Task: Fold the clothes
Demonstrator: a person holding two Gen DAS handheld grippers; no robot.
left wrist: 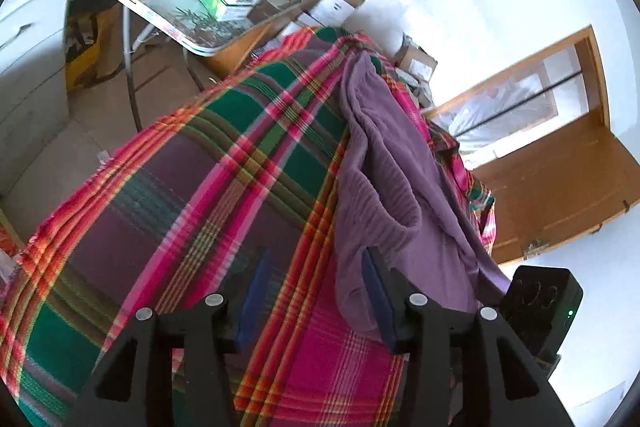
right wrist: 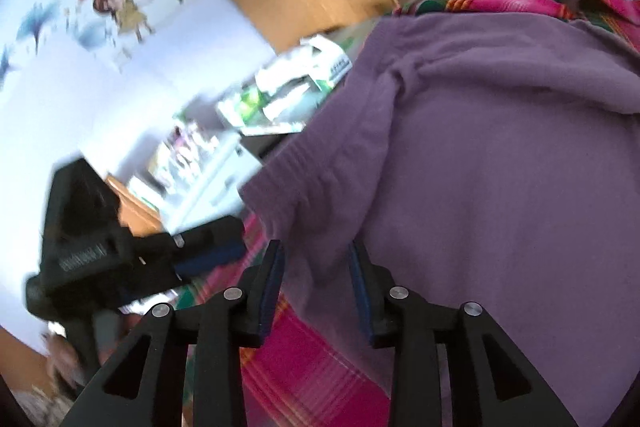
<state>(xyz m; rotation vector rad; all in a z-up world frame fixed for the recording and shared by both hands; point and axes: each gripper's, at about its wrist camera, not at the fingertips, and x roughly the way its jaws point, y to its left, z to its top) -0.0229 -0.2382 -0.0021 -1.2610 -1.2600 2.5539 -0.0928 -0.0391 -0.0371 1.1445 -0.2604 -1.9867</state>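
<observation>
A purple knit garment [left wrist: 384, 155] lies rumpled along the right side of a bed covered by a pink, green and purple plaid blanket [left wrist: 192, 187]. My left gripper [left wrist: 316, 259] is open over the blanket, and its right finger [left wrist: 376, 291] touches the garment's ribbed hem. In the right wrist view the purple garment [right wrist: 480, 167] fills most of the frame. My right gripper [right wrist: 315, 247] is open, with a hanging edge of the garment between its blue-padded fingers [right wrist: 272, 287]. The right wrist view is motion-blurred.
A folding table [left wrist: 208, 47] with boxes and packets stands beyond the bed's far left. Cardboard boxes [left wrist: 416, 63] sit at the bed's far end. A wooden door [left wrist: 560, 187] is on the right, a white cabinet [left wrist: 28, 67] on the left.
</observation>
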